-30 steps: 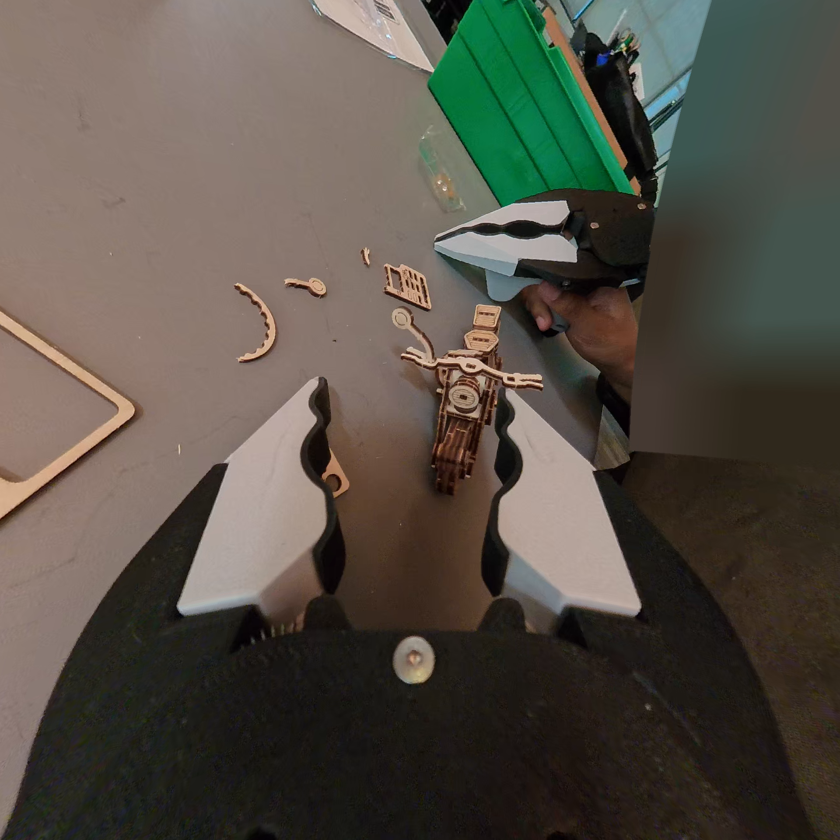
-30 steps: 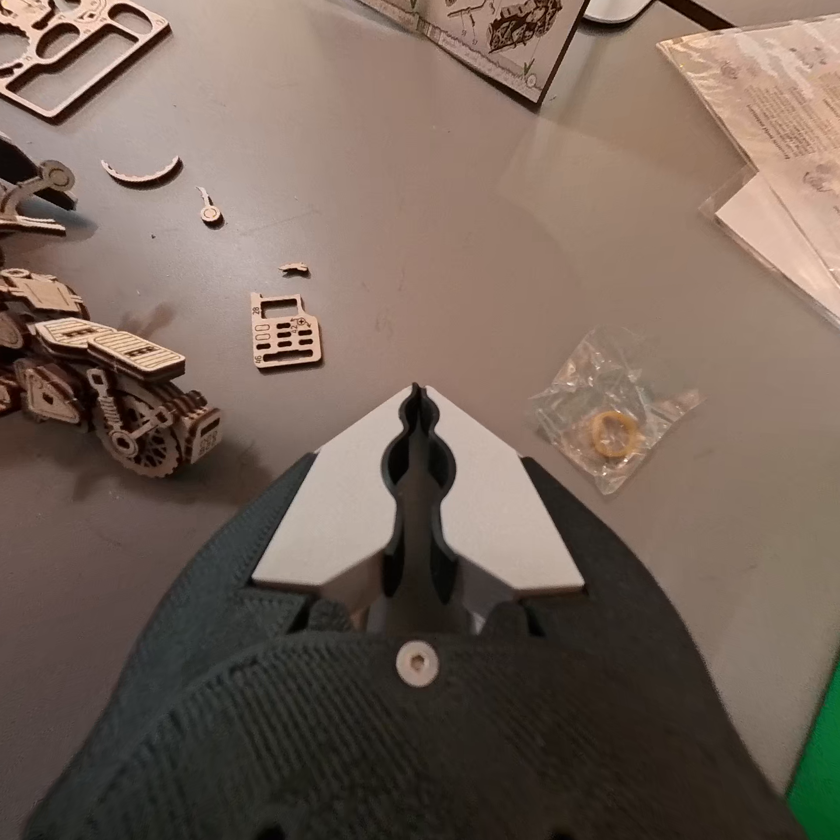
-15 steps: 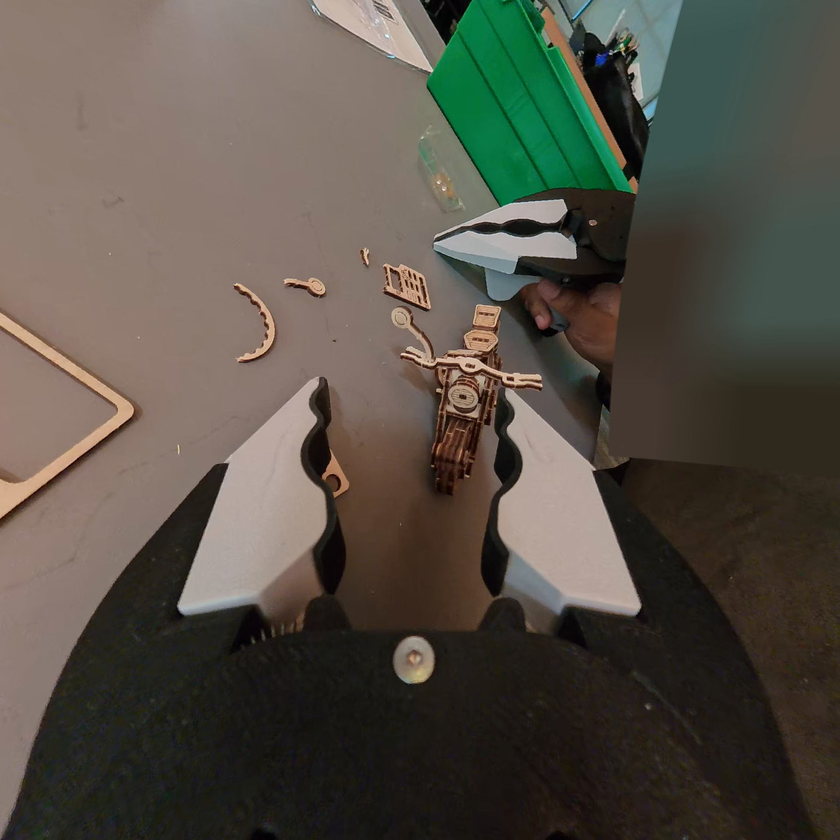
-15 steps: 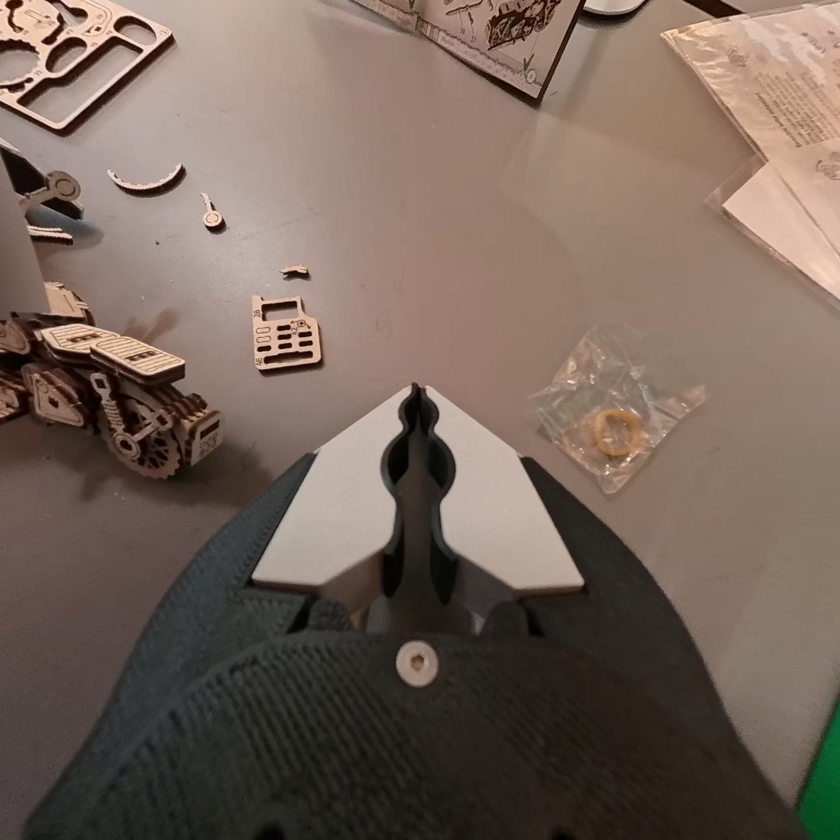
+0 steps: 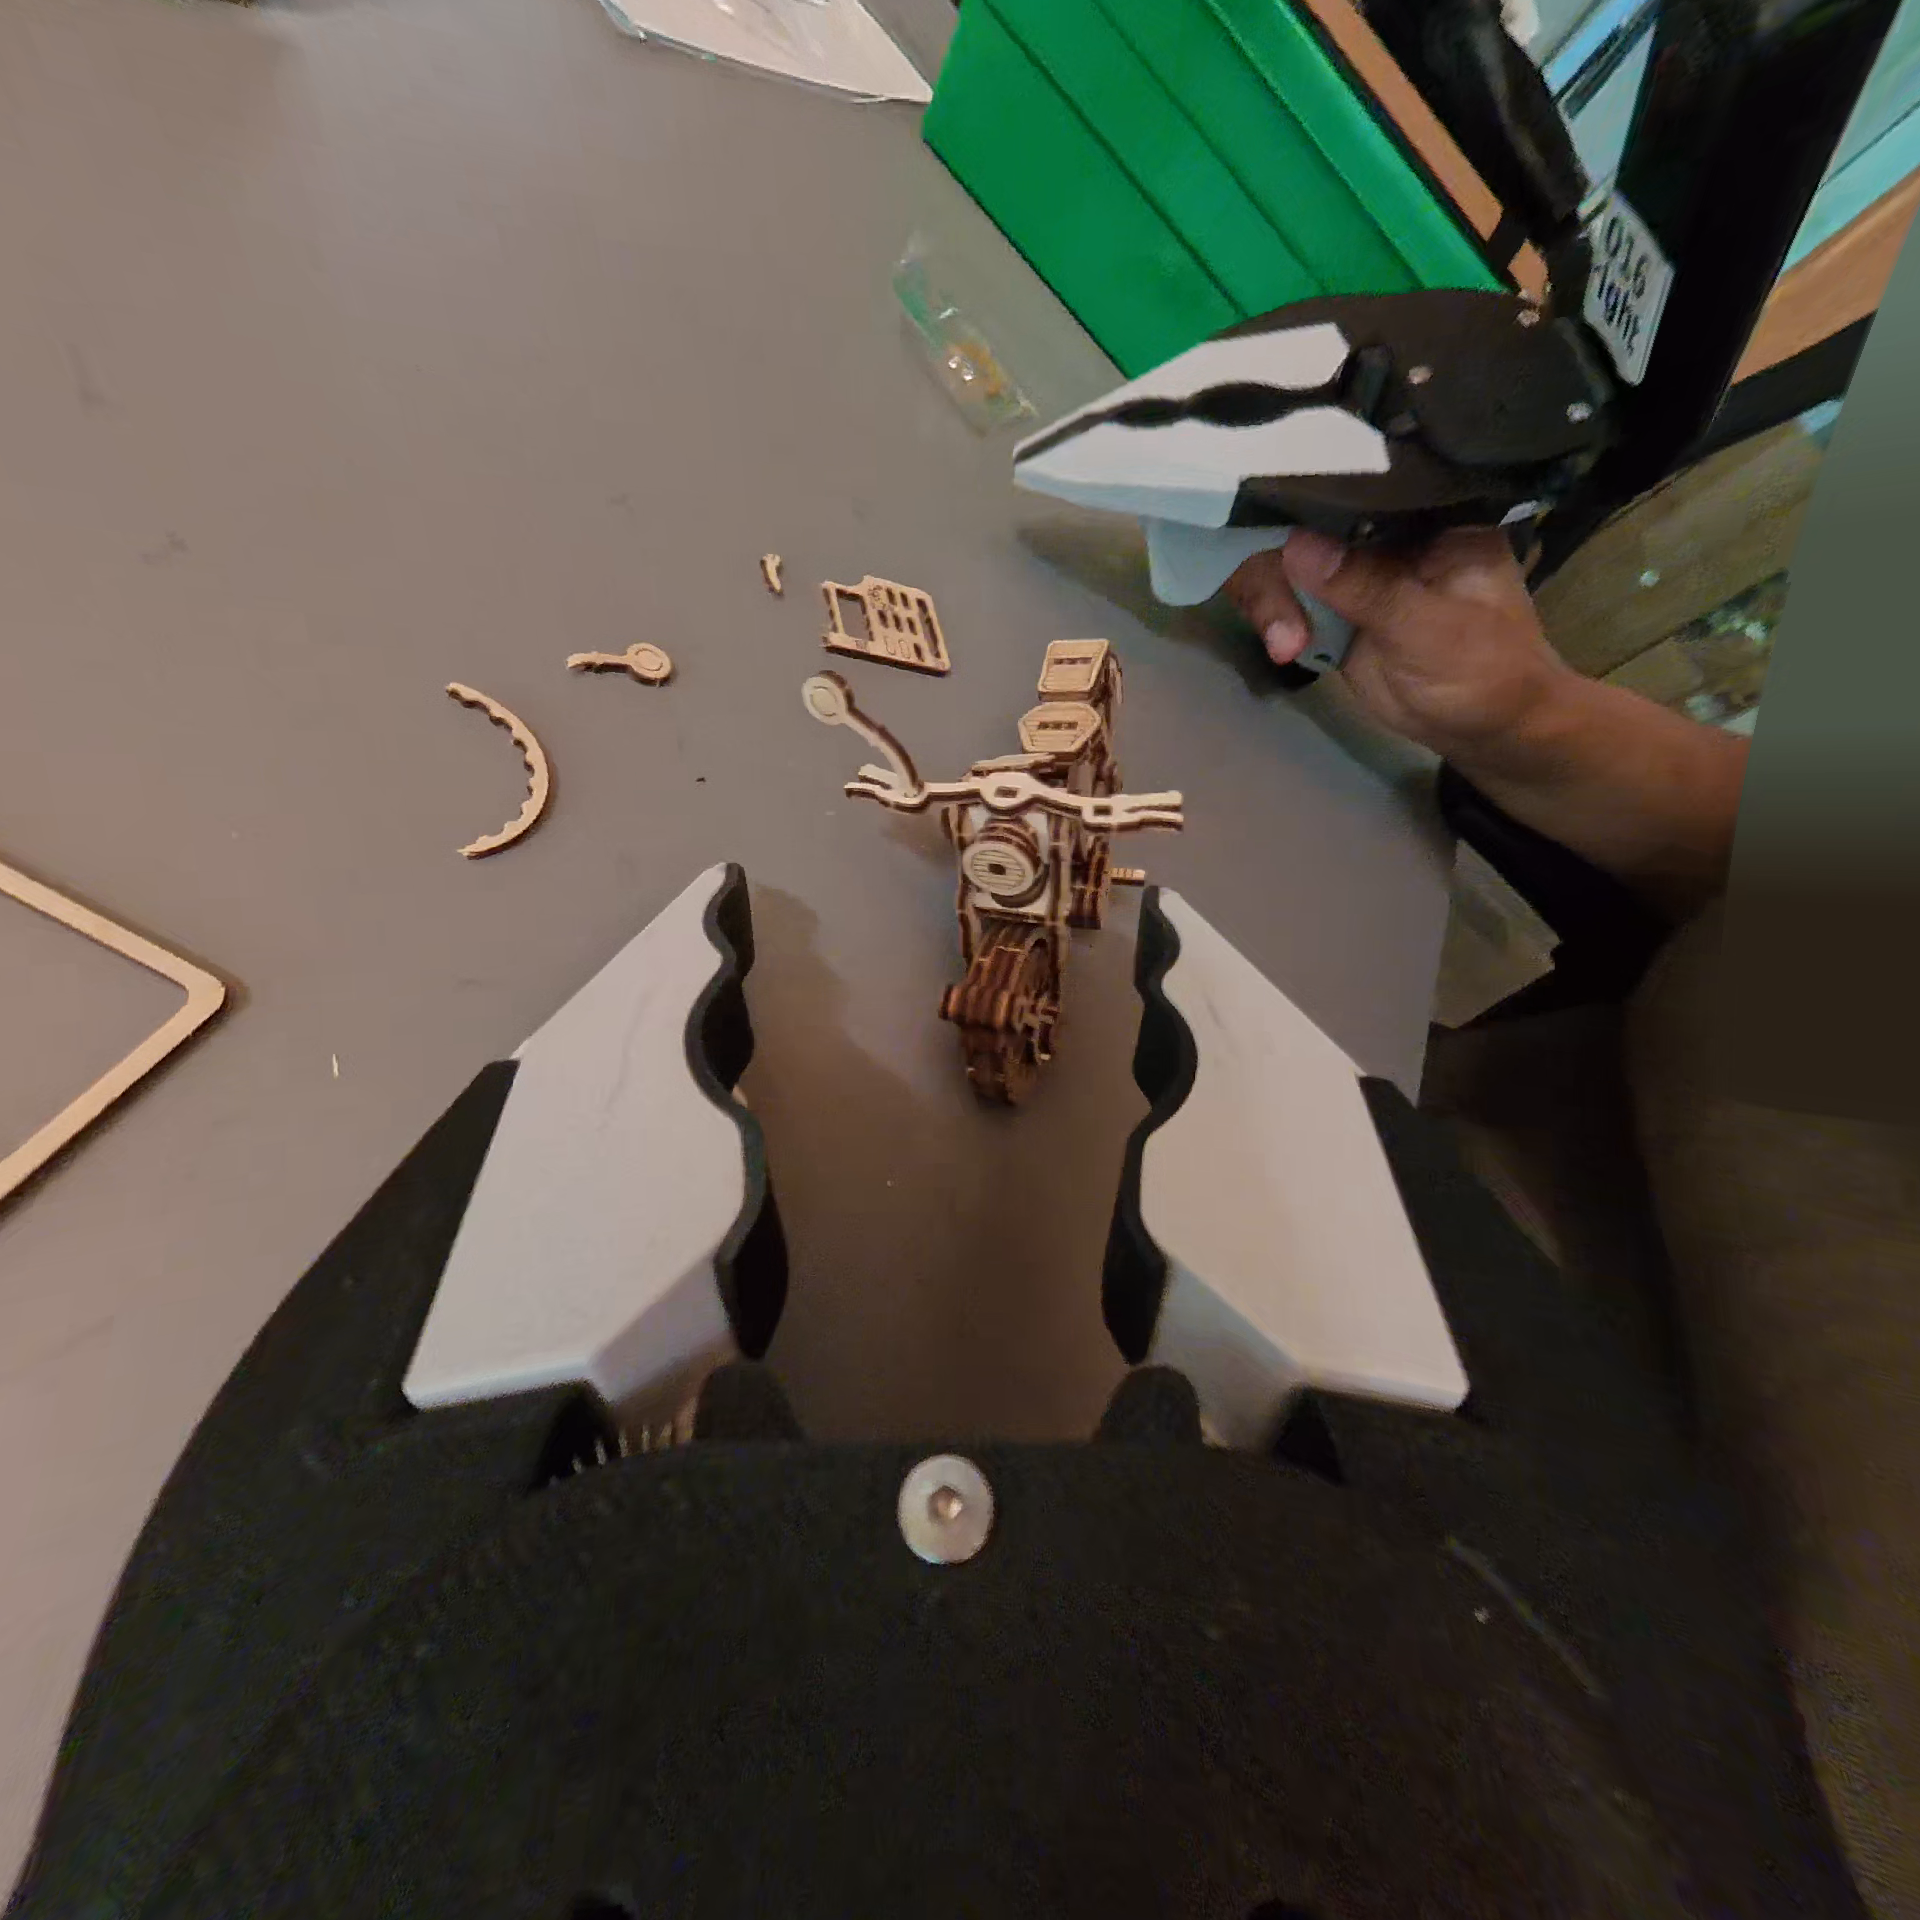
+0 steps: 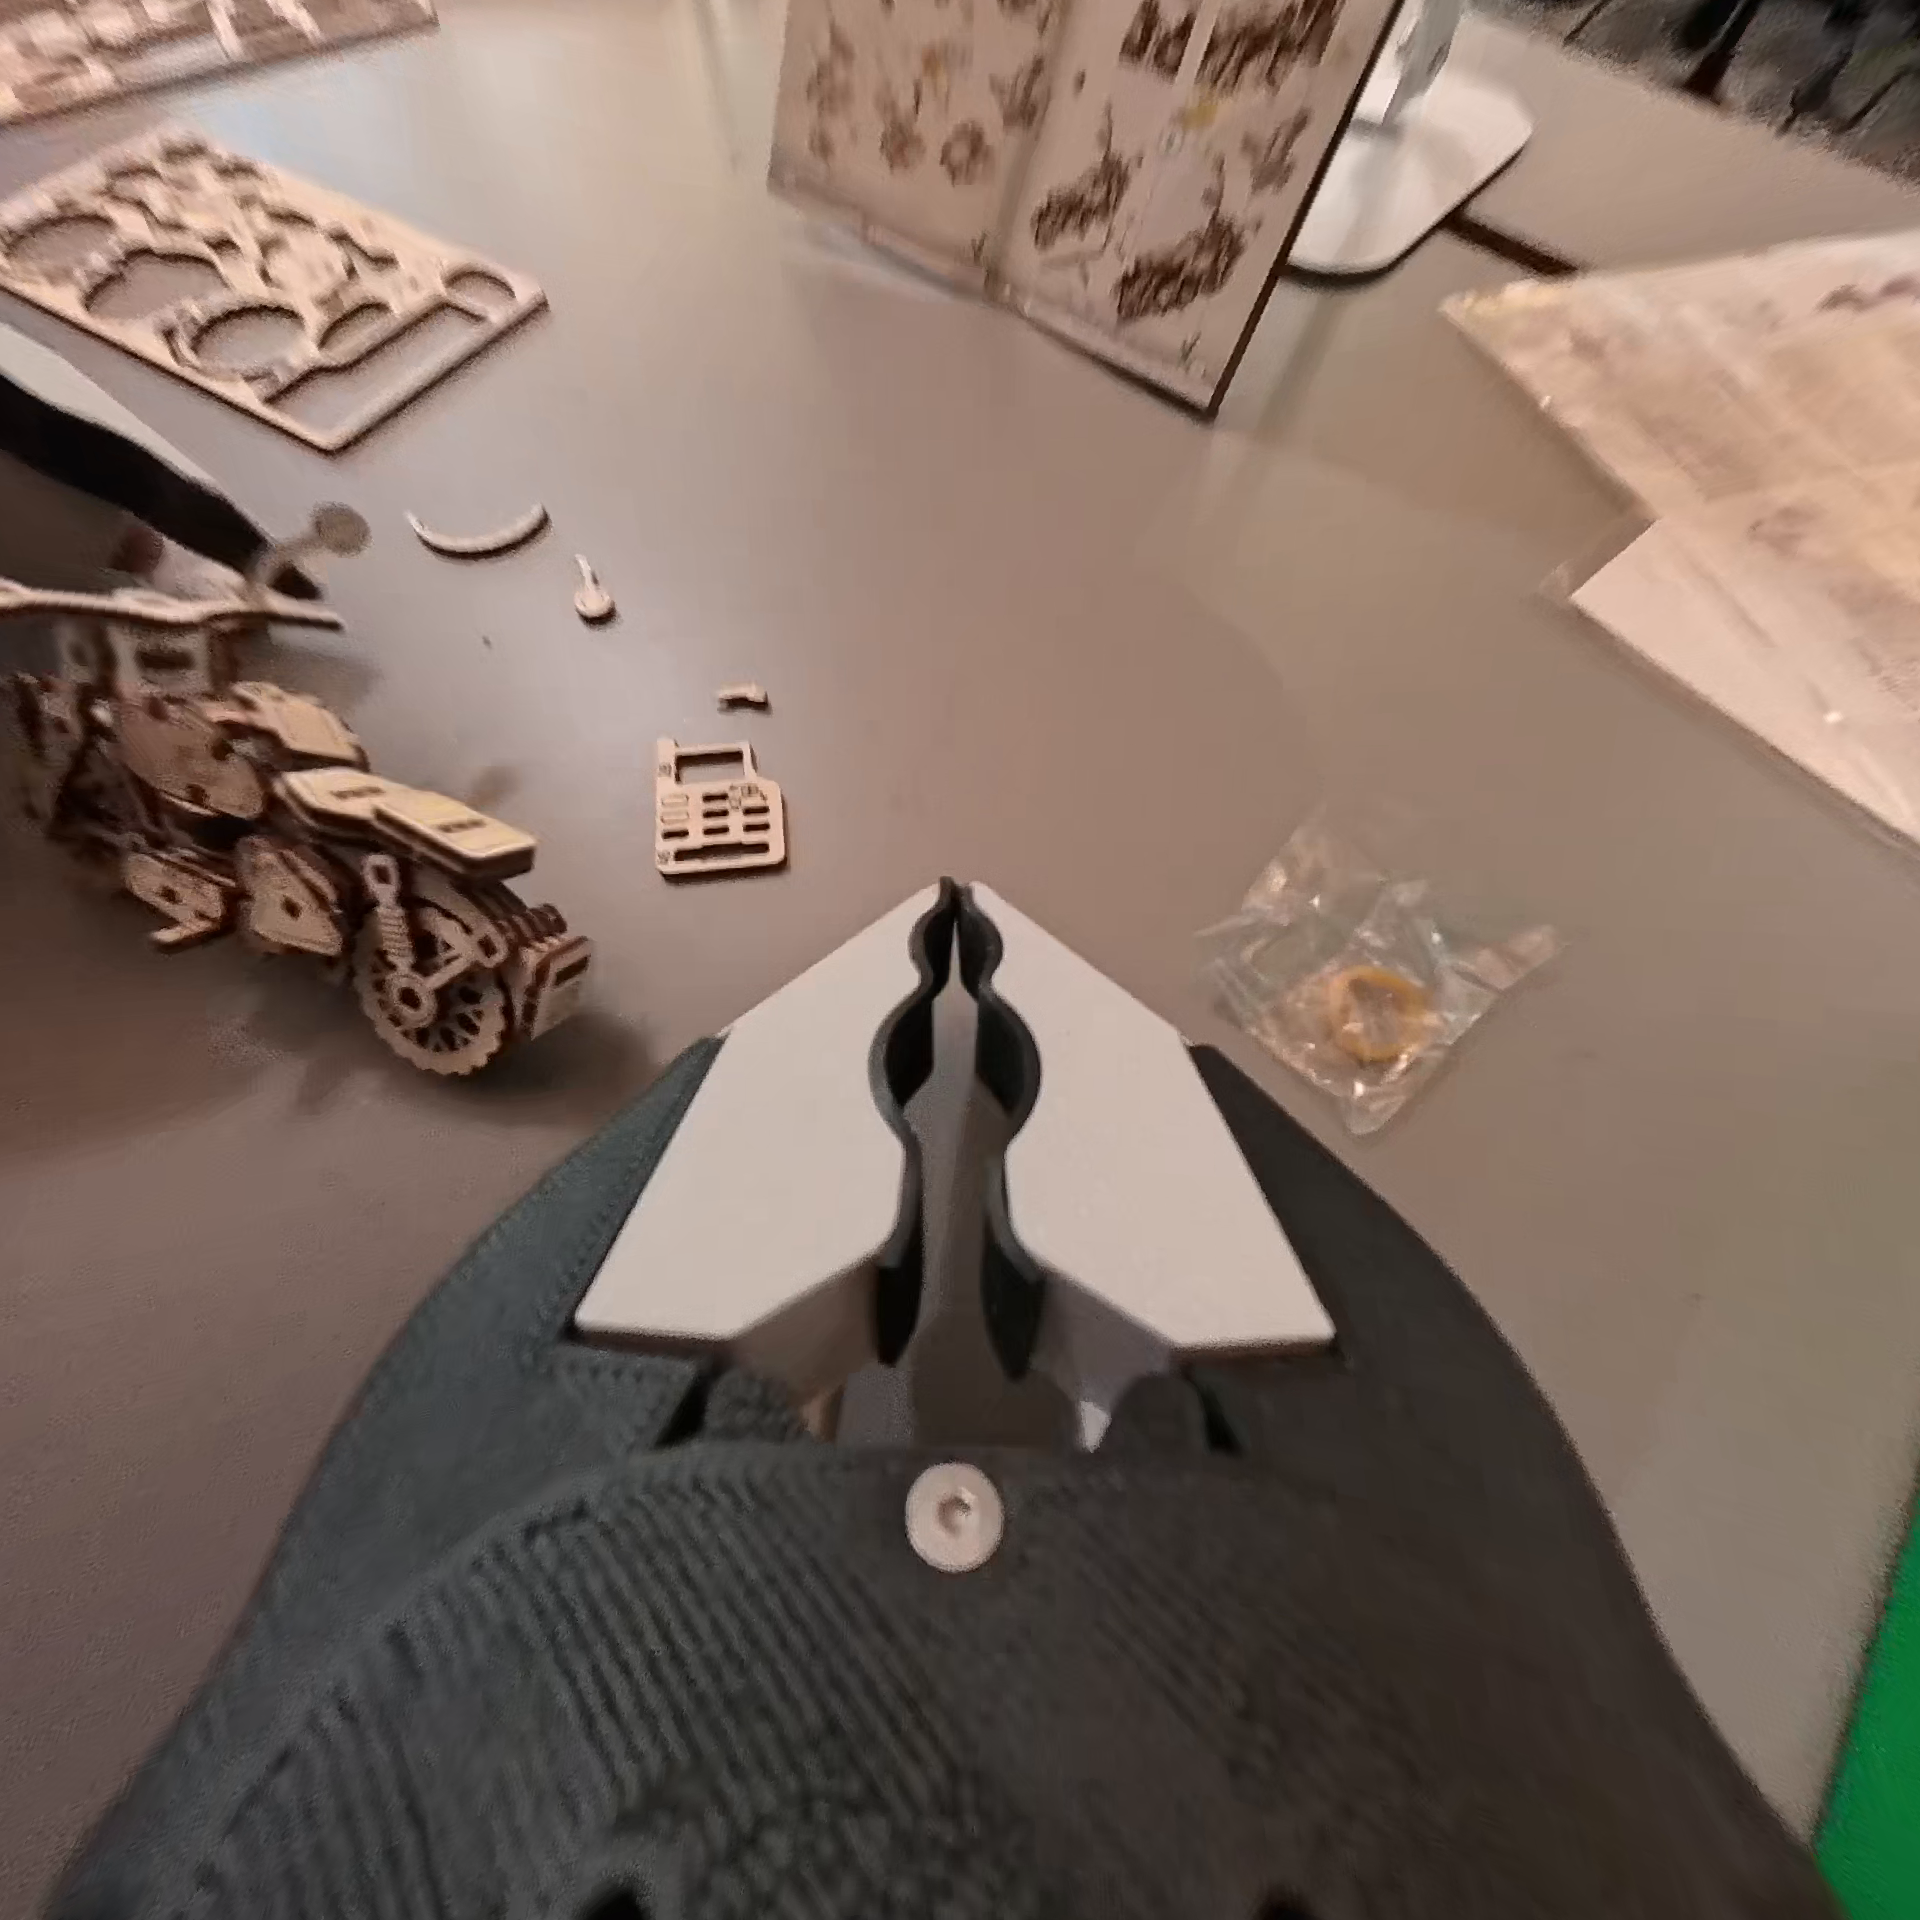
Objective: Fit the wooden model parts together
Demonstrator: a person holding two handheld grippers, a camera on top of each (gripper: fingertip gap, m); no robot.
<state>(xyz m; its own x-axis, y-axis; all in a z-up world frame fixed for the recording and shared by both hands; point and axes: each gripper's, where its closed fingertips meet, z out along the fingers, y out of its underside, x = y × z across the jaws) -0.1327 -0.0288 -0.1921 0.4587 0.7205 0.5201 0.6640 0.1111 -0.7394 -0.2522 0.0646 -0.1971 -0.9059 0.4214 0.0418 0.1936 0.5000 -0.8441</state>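
Left gripper [image 5: 940,904]: I am holding my fingers spread wide, gripping nothing.
Right gripper [image 6: 953,891]: I am keeping it closed and empty.
Brown wooden motorcycle model [image 5: 1023,883]: standing upright on the grey table [image 5: 312,416], just beyond my left fingertips.
Slotted flat wooden plate [image 6: 719,812]: lying left of my right tips.

Grey tabletop [image 6: 1039,582]: was smooth, faintly sheened.
Pale laser-cut wooden motorcycle model [image 5: 1023,894]: was matt, dark-edged plywood.
Clear crinkled plastic bag [image 6: 1361,997]: was glossy.
Left gripper [image 5: 940,904]: had matt grey plastic fingers [image 5: 613,1143] and a rough black body.
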